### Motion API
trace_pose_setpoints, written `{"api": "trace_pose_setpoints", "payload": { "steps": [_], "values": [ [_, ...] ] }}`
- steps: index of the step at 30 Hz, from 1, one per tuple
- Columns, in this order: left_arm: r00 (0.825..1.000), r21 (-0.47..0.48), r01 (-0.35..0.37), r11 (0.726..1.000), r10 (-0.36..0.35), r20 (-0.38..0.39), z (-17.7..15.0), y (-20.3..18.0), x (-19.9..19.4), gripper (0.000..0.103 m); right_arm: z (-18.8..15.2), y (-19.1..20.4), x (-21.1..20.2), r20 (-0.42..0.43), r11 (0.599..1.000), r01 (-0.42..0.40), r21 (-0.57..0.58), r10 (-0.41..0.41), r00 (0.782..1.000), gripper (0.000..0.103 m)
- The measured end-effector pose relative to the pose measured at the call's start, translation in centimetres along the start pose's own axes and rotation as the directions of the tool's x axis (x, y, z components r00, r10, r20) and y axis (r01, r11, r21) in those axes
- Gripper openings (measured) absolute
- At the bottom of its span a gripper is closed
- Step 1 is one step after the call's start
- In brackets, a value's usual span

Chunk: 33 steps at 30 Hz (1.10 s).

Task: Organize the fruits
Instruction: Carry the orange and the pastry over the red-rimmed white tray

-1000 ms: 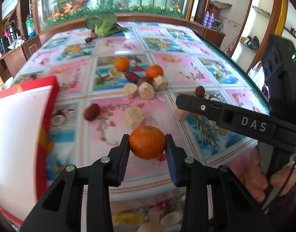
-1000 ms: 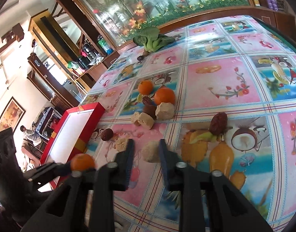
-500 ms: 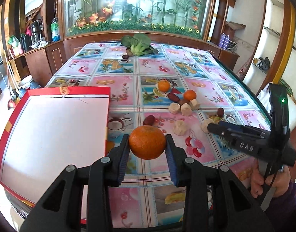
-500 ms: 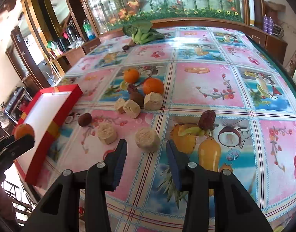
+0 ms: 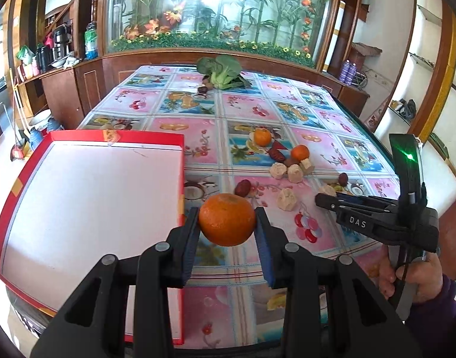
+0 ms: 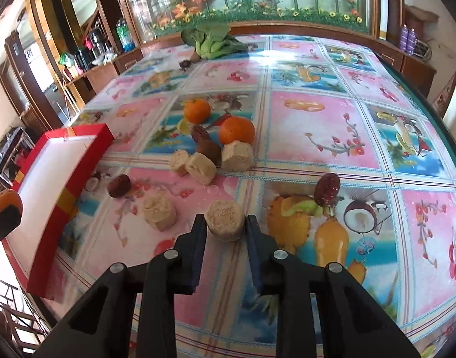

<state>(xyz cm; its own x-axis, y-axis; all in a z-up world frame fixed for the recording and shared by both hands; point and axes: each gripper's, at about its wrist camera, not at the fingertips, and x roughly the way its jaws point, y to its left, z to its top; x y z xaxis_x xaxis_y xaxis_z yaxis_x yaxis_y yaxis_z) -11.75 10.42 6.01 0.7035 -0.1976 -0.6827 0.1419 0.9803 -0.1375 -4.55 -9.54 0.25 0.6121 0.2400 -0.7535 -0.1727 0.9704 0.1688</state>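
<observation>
Fruit-patterned tablecloth [image 6: 317, 137] before planted glass wall [image 5: 216, 9]

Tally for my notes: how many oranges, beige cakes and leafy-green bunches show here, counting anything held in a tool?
Oranges: 3, one in the left tool
Beige cakes: 5, one inside the right tool, its jaws closing
Leafy greens: 1
Total: 9

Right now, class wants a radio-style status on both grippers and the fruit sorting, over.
Left gripper shut on orange, beside red tray. Right gripper closing around tan cake. Two oranges left on table. Path clear.
</observation>
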Motion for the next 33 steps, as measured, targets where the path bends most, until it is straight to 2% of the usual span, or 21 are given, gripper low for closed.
{"api": "trace_pose_setpoints", "payload": {
  "steps": [4, 8, 11, 15, 21, 28, 33],
  "values": [
    [0.999, -0.023, -0.032, 0.999, 0.032, 0.023, 0.0, 1.5, -0.6, 0.038, 0.1, 3.0, -1.1, 0.029, 0.995, -0.086, -0.045, 0.087, 0.996, 0.025],
    [0.994, -0.042, -0.095, 0.995, 0.097, 0.053, 0.0, 3.4, -1.3, 0.038, 0.3, 7.2, -2.0, 0.041, 0.975, -0.197, -0.101, 0.202, 0.979, 0.025],
    [0.986, -0.059, -0.147, 0.987, 0.151, 0.065, -0.1, 5.2, -1.5, 0.038, 0.5, 11.0, -2.2, 0.029, 0.943, -0.298, -0.148, 0.306, 0.952, 0.025],
    [0.973, -0.084, -0.215, 0.973, 0.221, 0.069, -0.5, 7.6, -1.8, 0.038, 0.5, 15.6, -1.6, -0.022, 0.902, -0.377, -0.212, 0.382, 0.924, 0.025],
    [0.95, -0.135, -0.298, 0.945, 0.308, 0.059, -1.4, 11.3, -2.4, 0.038, 0.0, 20.2, 0.0, -0.086, 0.865, -0.425, -0.268, 0.418, 0.904, 0.025],
    [0.937, -0.144, -0.345, 0.927, 0.349, 0.003, -2.7, 13.5, -1.9, 0.038, -1.1, 20.7, 1.7, -0.14, 0.87, -0.417, -0.265, 0.393, 0.909, 0.025],
    [0.932, -0.149, -0.362, 0.92, 0.362, -0.031, -3.3, 14.0, -1.5, 0.038, -1.6, 20.7, 2.7, -0.172, 0.883, -0.388, -0.265, 0.353, 0.92, 0.025]
  ]
}}
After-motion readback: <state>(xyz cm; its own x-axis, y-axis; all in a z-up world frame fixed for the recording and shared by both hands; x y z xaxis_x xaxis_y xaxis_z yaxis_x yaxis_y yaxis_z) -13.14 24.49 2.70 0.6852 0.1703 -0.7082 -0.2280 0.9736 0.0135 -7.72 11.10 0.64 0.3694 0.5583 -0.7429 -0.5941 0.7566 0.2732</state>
